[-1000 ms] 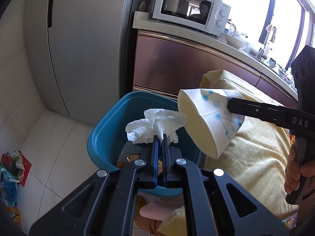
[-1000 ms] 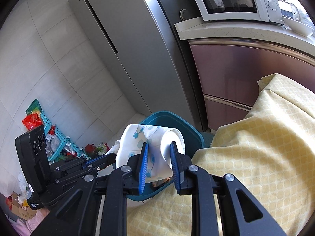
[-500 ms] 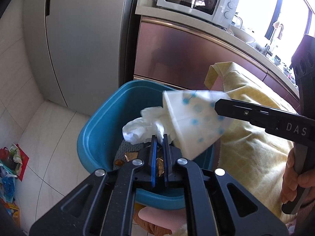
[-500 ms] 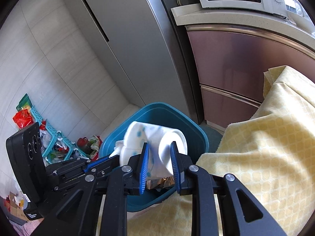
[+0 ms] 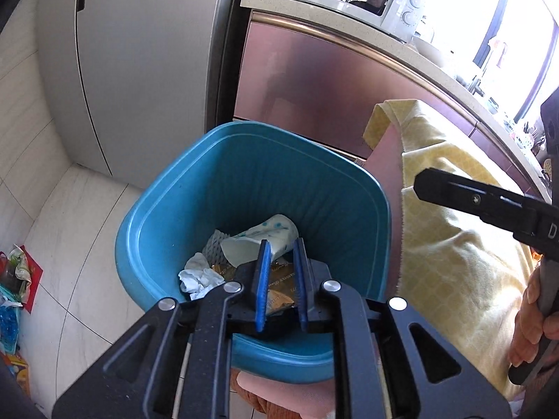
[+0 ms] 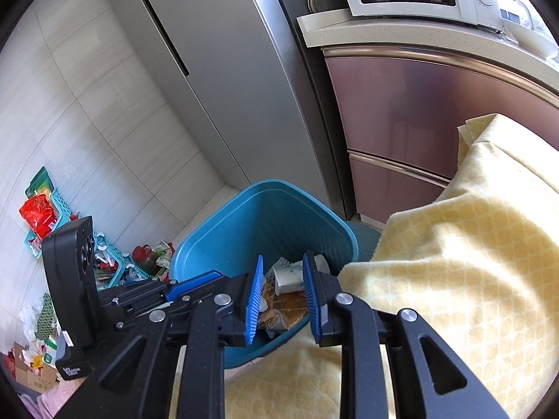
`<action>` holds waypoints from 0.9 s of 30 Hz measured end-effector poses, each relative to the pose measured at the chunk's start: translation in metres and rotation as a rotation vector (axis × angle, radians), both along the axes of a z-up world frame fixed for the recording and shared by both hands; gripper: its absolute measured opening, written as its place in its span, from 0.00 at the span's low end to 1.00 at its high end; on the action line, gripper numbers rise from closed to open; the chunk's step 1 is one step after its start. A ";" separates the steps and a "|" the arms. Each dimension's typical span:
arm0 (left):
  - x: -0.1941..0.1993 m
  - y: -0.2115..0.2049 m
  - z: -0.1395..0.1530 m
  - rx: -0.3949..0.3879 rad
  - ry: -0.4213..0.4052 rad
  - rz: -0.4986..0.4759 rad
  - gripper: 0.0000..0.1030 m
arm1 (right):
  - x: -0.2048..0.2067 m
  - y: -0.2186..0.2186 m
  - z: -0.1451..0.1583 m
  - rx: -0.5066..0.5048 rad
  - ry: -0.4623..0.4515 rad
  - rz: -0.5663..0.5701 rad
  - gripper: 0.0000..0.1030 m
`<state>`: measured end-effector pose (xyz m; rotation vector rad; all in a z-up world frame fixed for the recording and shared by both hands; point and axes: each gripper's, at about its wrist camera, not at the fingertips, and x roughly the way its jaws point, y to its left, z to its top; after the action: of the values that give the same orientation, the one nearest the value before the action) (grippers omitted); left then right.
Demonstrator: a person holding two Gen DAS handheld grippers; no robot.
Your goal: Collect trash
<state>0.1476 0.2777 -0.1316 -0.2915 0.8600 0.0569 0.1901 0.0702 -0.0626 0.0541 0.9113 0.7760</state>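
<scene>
Both grippers hang over the blue bin so dropped trash falls inside: the left gripper is opening with nothing between its jaws, the right gripper stands parted and empty. Earlier they carried the tissue and paper cup; both now lie in the bin.

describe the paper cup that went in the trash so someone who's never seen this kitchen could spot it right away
Find the tall grey fridge; the blue bin stands on the floor in front of it, beside the yellow cloth. The paper cup lies on its side on top of the trash inside. It is white with blue dots, unlike the crumpled plain white tissue and the brown wrappers beside it.
</scene>
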 end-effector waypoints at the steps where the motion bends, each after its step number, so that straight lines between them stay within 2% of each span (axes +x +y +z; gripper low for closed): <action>1: -0.002 0.000 0.001 -0.001 -0.006 0.000 0.14 | -0.001 -0.002 0.001 0.002 -0.001 0.001 0.21; 8: -0.021 -0.015 0.027 0.022 -0.088 -0.021 0.23 | -0.015 -0.025 0.012 0.032 -0.030 0.002 0.26; 13: -0.032 -0.038 0.052 0.042 -0.158 -0.067 0.31 | -0.032 -0.056 0.023 0.058 -0.071 -0.015 0.28; 20: -0.039 -0.085 0.075 0.010 -0.220 -0.192 0.36 | -0.056 -0.113 0.034 0.077 -0.117 -0.088 0.31; 27: -0.033 -0.147 0.081 -0.018 -0.227 -0.329 0.36 | -0.078 -0.179 0.033 0.062 -0.138 -0.209 0.31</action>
<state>0.1147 0.1305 -0.0509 -0.1662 0.6741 -0.2851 0.1117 -0.1088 -0.0297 0.1467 0.7372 0.6054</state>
